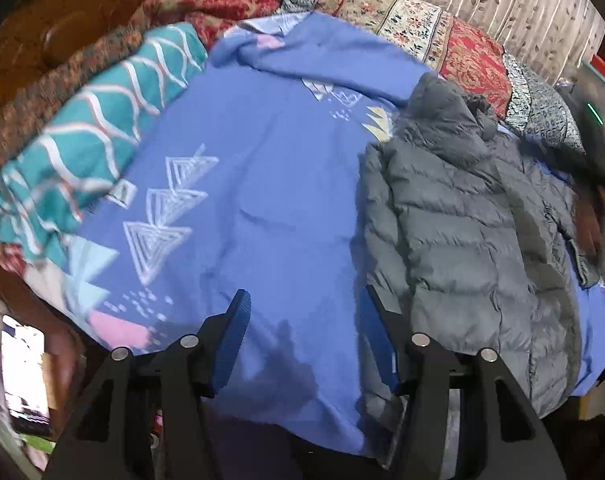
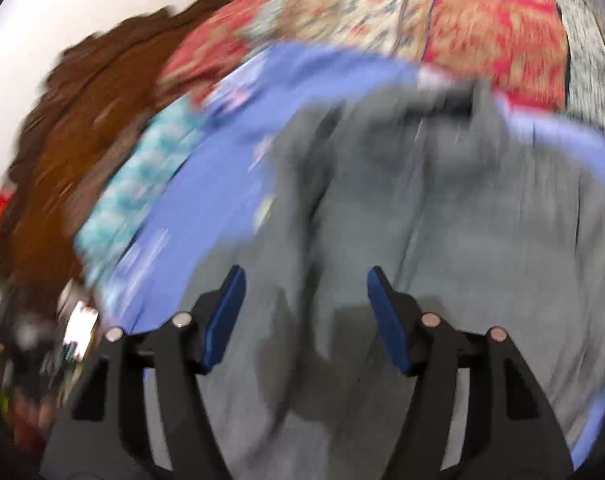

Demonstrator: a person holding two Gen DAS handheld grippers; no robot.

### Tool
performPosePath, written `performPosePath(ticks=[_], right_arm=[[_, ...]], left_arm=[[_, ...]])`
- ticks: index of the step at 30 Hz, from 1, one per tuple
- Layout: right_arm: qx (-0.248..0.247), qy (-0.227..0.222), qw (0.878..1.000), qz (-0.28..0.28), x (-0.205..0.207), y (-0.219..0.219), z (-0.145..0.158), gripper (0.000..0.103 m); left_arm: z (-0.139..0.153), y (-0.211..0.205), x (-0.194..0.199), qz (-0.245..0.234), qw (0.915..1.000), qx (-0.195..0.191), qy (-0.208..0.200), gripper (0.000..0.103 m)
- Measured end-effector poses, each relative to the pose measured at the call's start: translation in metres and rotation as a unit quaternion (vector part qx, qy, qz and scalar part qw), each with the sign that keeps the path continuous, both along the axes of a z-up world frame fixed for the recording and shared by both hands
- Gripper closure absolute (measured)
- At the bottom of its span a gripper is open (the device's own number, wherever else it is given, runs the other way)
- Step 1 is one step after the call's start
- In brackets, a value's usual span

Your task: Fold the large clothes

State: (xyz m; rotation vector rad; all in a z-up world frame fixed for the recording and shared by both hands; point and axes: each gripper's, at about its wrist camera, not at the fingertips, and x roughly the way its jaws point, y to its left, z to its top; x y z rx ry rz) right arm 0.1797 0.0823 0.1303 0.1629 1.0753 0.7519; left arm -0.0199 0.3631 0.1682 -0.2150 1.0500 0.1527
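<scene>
A grey quilted hooded jacket (image 1: 462, 216) lies spread on a blue patterned bedsheet (image 1: 262, 184), hood toward the far side. My left gripper (image 1: 304, 300) is open and empty, hovering over the sheet just left of the jacket's near edge. In the blurred right wrist view the jacket (image 2: 442, 208) fills the middle. My right gripper (image 2: 304, 280) is open and empty just above the jacket's body.
A teal wave-patterned pillow (image 1: 90, 140) lies left of the sheet. A red floral quilt (image 1: 422, 36) is bunched along the far side, also in the right wrist view (image 2: 482, 36). A brown wooden headboard (image 2: 70, 152) stands at the left.
</scene>
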Motion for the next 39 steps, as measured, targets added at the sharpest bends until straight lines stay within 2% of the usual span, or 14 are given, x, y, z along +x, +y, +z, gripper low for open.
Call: performPosePath(ticks=[4,7,8,10,11,16,19,21,23,25,30,33,35,39], right_arm=[[0.024,0.078,0.996,0.03,-0.103,-0.019,-0.03,0.04],[0.034,0.116,0.991,0.058,-0.135,0.011,-0.054,0.04],[0.02,0.116,0.99,0.072,-0.145,0.023,-0.056,0.055],[0.003,0.105,0.99,0.094,-0.141,0.052,-0.054,0.091],[0.004,0.085,0.99,0.113,-0.13,0.078,-0.041,0.098],[-0.004,-0.016,0.978,0.206,-0.077,0.223,0.04,0.099],[-0.036,-0.072,0.956,0.283,-0.074,0.316,0.07,0.099],[-0.118,-0.124,0.924,0.342,-0.08,0.369,0.069,0.1],[-0.194,-0.161,0.894,0.371,-0.078,0.38,0.059,0.1],[-0.244,-0.171,0.882,0.365,-0.066,0.364,0.049,0.1],[-0.263,-0.151,0.914,0.269,-0.002,0.269,0.037,0.099],[-0.184,-0.085,0.963,0.18,0.03,0.191,0.032,0.06],[-0.095,-0.013,0.985,0.141,0.034,0.148,0.026,0.018],[-0.049,-0.003,0.995,0.092,0.004,0.09,0.004,0.015]], left_arm=[[-0.002,-0.008,-0.006,-0.014,0.9998,-0.009,-0.014,0.026],[-0.001,-0.023,-0.012,-0.014,0.9996,-0.012,-0.022,0.026],[-0.002,-0.028,-0.016,-0.011,0.9996,-0.013,-0.024,0.026],[0.0,-0.023,-0.028,-0.006,0.9993,-0.015,-0.034,0.026],[0.003,-0.016,-0.038,-0.002,0.999,-0.016,-0.042,0.026],[0.002,0.022,-0.081,0.052,0.9966,-0.033,-0.055,0.026],[-0.005,0.056,-0.105,0.106,0.9923,-0.042,-0.048,0.026],[-0.006,0.074,-0.122,0.14,0.9882,-0.042,-0.045,0.026],[-0.008,0.09,-0.138,0.162,0.9848,-0.041,-0.048,0.026],[-0.013,0.102,-0.142,0.17,0.9834,-0.046,-0.043,0.026],[-0.019,0.104,-0.11,0.153,0.9854,-0.062,-0.041,0.026],[-0.018,0.084,-0.085,0.119,0.9895,-0.065,-0.05,0.026],[-0.018,0.073,-0.069,0.095,0.9918,-0.069,-0.05,0.026],[-0.02,0.057,-0.051,0.071,0.994,-0.07,-0.044,0.026]])
